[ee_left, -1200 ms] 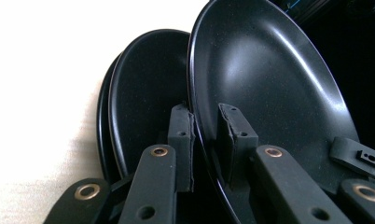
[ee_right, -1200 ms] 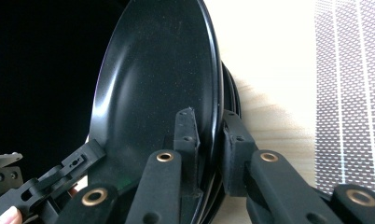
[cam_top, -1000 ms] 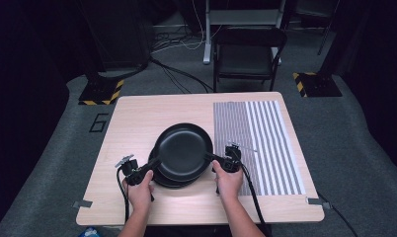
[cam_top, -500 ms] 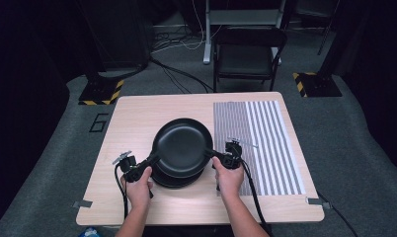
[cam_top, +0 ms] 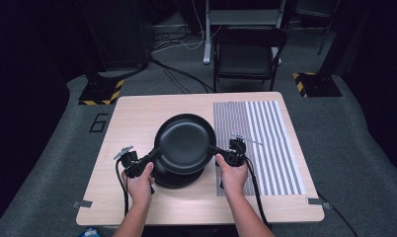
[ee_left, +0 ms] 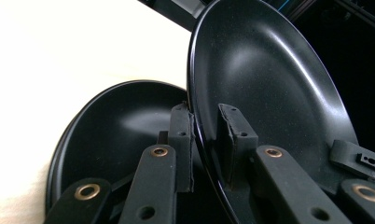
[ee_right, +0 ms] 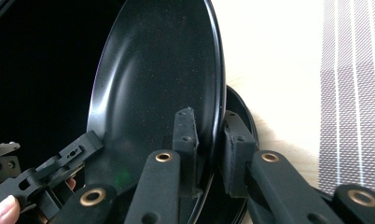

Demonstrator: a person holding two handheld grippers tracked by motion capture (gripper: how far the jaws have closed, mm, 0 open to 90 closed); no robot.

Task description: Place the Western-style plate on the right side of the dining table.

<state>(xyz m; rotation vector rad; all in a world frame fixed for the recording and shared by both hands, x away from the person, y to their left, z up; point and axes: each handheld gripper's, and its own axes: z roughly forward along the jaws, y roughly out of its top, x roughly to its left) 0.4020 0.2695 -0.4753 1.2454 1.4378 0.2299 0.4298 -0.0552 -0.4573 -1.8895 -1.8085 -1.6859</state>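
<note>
A black plate is held up over the table, above a second black plate that lies flat on the wood. My left gripper is shut on the upper plate's left rim; in the left gripper view the rim runs between the two pads. My right gripper is shut on the opposite rim, and in the right gripper view the raised plate stands edge-on between the jaws. The lower plate lies behind the left jaws and peeks out behind the right ones.
A grey striped mat covers the right part of the wooden table. A black chair stands beyond the far edge. Bare wood lies to the left and front. Cables trail from both grippers toward the near edge.
The upper plate has risen and shifted slightly away from me, with both grippers still clamped on its rim. The lower plate has stayed on the table.
</note>
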